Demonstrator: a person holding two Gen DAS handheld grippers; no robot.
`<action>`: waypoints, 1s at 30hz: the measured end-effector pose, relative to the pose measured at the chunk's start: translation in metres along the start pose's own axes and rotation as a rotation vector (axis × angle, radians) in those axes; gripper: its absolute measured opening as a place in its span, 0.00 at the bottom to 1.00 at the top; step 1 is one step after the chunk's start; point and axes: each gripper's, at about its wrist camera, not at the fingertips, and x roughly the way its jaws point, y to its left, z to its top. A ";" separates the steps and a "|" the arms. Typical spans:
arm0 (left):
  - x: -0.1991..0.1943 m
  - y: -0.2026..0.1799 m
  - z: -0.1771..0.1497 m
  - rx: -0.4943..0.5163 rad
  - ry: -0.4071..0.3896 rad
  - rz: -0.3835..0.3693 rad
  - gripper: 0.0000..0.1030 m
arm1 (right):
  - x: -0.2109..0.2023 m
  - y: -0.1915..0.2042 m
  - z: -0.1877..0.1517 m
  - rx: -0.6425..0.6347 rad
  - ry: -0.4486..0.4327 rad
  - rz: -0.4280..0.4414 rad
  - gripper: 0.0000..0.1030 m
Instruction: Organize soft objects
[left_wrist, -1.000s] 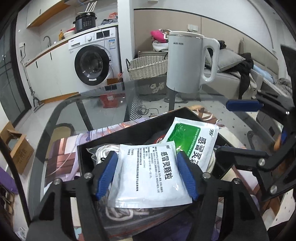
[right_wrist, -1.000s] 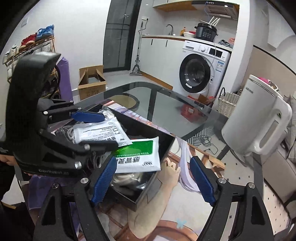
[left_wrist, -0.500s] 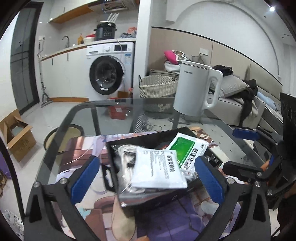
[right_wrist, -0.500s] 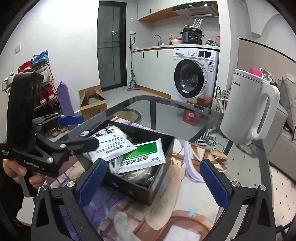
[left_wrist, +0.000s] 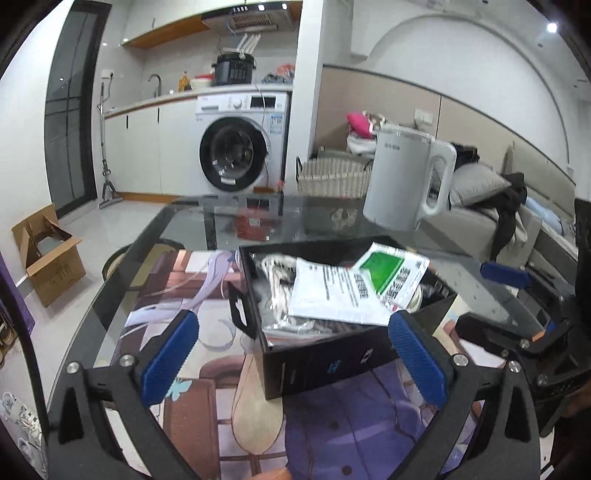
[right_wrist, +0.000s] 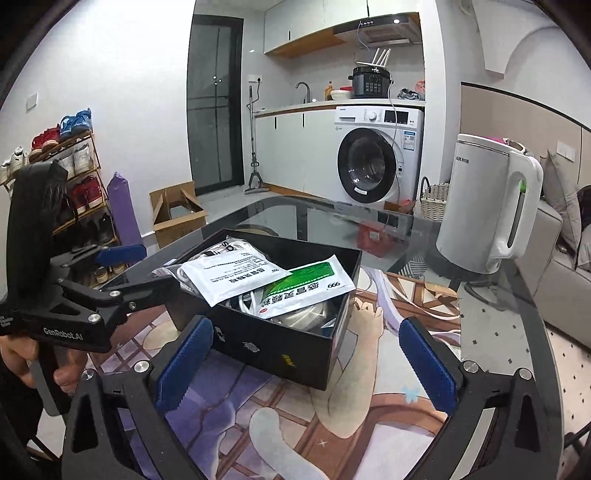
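With both sachets already lying in the black box (right_wrist: 280, 343), placing step judged complete and retreat or next pick-up in hand. White sachet (right_wrist: 236, 275) on top at the box's left side, overlapping the green-and-white sachet (right_wrist: 310, 286), whose corner leans over the far rim; beneath them, bagged white cable (left_wrist: 275, 275) and a shiny item, not identifiable. Left gripper (left_wrist: 291, 354) fully spread and empty, blue pads (left_wrist: 171, 356) short of the box's near wall, touching nothing. Right gripper (right_wrist: 304, 363) likewise released and empty, near corner of the box between its pads but apart from them. Box resting on a printed mat (right_wrist: 369, 424) over the glass surface (right_wrist: 332, 218), white kettle (right_wrist: 487, 206) well apart at the far right. No further loose soft object visible on the surface; next move judged to call for locating any remaining item out of view, or else squaring the protruding green sachet down inside the rim with a light, shallow pinch.
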 end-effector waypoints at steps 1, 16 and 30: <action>-0.001 -0.001 -0.001 0.001 -0.006 0.000 1.00 | -0.001 0.000 -0.001 -0.001 -0.006 -0.001 0.99; 0.003 0.000 -0.008 0.003 -0.046 0.020 1.00 | 0.004 0.003 -0.006 -0.030 -0.029 -0.012 0.99; 0.006 -0.004 -0.010 0.016 -0.044 0.031 1.00 | 0.001 0.002 -0.007 -0.029 -0.045 -0.031 0.99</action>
